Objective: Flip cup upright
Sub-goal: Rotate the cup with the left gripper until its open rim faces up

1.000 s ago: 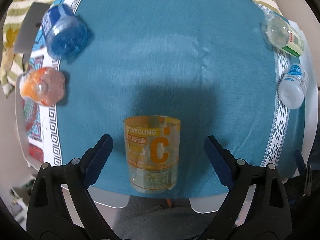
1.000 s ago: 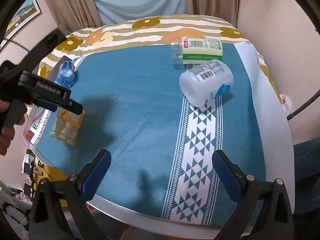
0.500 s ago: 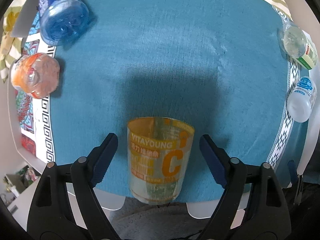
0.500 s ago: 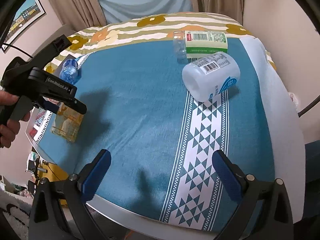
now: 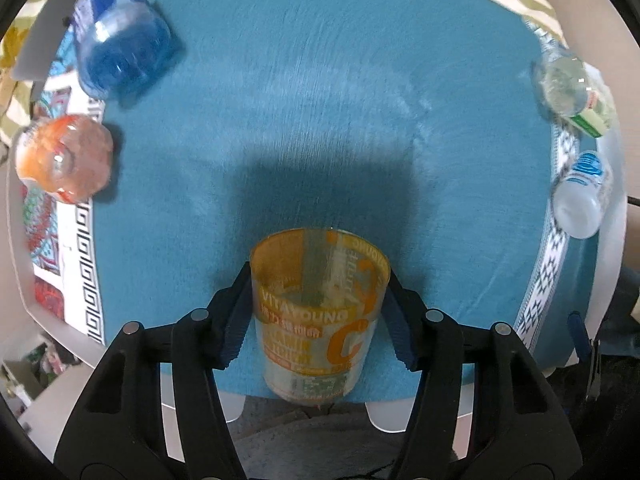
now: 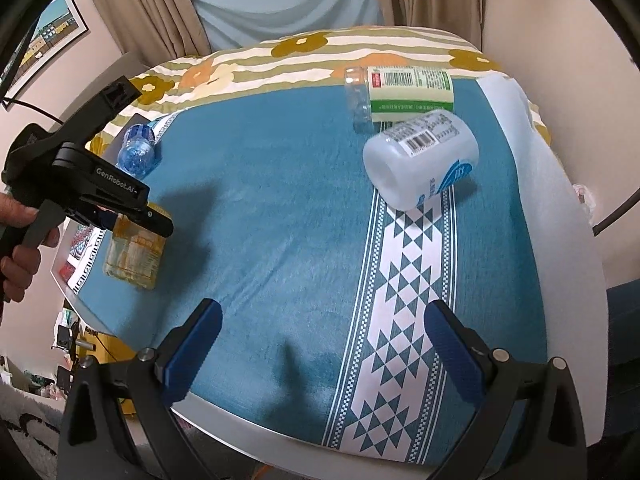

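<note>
A clear orange cup (image 5: 320,312) printed "VITAYOUNG C" stands with its open mouth up on the teal cloth near the table's near edge. My left gripper (image 5: 318,312) is shut on the cup, a blue pad pressed on each side. In the right wrist view the cup (image 6: 134,252) shows at the left edge of the table under the left gripper (image 6: 120,204). My right gripper (image 6: 320,344) is open and empty over the near part of the cloth.
A blue bottle (image 5: 120,52) and an orange-pink bottle (image 5: 64,160) lie at the left. A clear green-labelled jar (image 6: 400,92) and a white bottle (image 6: 424,164) lie at the right. The table edge (image 6: 280,432) is close to my right gripper.
My left gripper moved in around the cup and closed from wide open onto its sides. My right gripper stayed open and shifted slightly.
</note>
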Tool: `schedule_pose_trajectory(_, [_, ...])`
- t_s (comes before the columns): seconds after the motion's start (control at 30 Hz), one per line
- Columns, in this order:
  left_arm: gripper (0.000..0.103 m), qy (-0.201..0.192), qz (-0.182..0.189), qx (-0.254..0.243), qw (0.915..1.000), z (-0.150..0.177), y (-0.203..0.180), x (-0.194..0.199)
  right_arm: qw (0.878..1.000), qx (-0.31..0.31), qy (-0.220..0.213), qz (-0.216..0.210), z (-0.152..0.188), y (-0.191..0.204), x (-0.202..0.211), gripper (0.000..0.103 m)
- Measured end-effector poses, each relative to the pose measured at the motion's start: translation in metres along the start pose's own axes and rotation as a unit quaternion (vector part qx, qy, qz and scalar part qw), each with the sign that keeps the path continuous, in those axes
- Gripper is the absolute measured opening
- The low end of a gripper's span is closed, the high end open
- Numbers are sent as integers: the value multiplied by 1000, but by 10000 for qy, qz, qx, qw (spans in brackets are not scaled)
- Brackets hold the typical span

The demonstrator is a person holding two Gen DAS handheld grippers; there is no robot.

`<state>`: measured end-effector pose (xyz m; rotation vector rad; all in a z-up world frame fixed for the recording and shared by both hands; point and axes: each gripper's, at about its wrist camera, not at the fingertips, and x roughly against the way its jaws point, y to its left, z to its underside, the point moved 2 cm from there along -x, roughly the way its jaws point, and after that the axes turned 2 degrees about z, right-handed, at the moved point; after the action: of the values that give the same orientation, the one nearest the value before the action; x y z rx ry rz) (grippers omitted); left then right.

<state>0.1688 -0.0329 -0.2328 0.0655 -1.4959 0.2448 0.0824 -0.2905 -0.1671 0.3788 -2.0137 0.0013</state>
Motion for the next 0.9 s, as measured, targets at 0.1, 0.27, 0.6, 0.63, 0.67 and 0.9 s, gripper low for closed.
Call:
schedule_pose_trajectory(0.1, [63, -326, 49, -165, 9993, 7, 3, 16, 10000, 5, -61, -7, -4, 5, 5, 101])
schedule_pose_trajectory(0.27, [63, -1474, 154, -563, 9873, 27, 5, 46, 9998, 19, -165, -57, -7, 16, 9, 101])
schedule_pose_trajectory(0.6, [63, -3368, 281, -654, 9389, 58, 14, 38, 9993, 200, -286, 142, -4, 33, 0, 101])
schedule_pose_trajectory(0.63, [63, -3418, 276, -660, 9370, 59, 8, 36, 9993, 217, -258, 184, -2, 34, -2, 101])
schedule_pose_trajectory(0.67, [63, -3549, 253, -690, 9320, 59, 4, 37, 9992, 227, -241, 233, 0, 34, -3, 101])
schedule_pose_trajectory(0.9, [63, -3606, 322, -735, 9293, 76, 0, 35, 9995, 147, -109, 246, 12, 36, -9, 101])
